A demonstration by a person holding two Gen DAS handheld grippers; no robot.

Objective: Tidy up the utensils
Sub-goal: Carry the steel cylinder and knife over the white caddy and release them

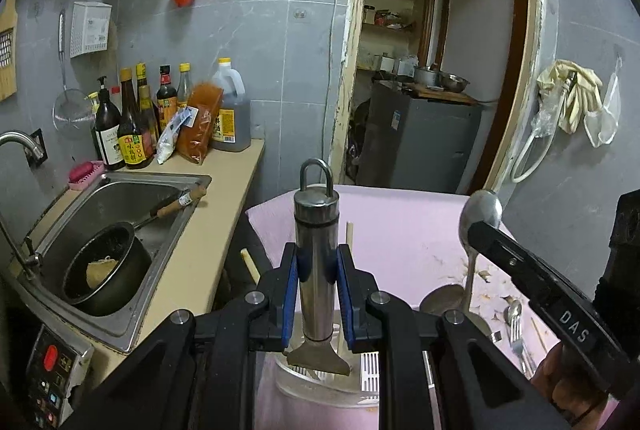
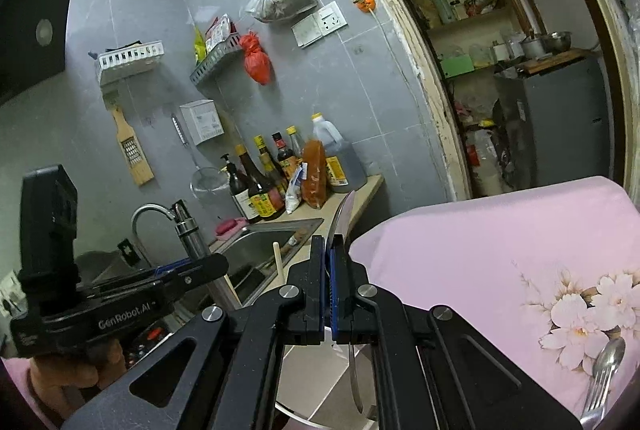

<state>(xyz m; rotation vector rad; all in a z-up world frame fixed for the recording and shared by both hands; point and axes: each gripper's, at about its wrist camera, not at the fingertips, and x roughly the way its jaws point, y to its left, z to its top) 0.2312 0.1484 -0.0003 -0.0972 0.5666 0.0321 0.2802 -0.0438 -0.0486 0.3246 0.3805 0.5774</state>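
Inspector A: Left side first. The left gripper [image 1: 318, 266] is clamped on the steel cylinder-handled scraper with a hanging loop [image 1: 316, 230], held upright, blade down over the clear plastic utensil holder [image 1: 320, 382] on the pink floral tablecloth [image 1: 400, 230]. I judge it rigid, fairly heavy and slick; the grip sits mid-handle on the blue pads [image 1: 292, 270], which suits it.

Inspector B: Clearance?

Inspector A: The steel sink [image 1: 132, 190] and beige counter edge lie just left; 2 wooden chopsticks [image 1: 350, 234] stand close behind the handle. Lowering room looks tight.

Inspector B: Right side?

Inspector A: The right gripper [image 2: 336, 294] is closed on 1 thin steel spoon [image 1: 478, 214], pinched at the stem, bowl upward. Light, stiff, likely to pivot. A spare spoon and steel fork [image 2: 600, 378] lie on the cloth at far right, near its edge.
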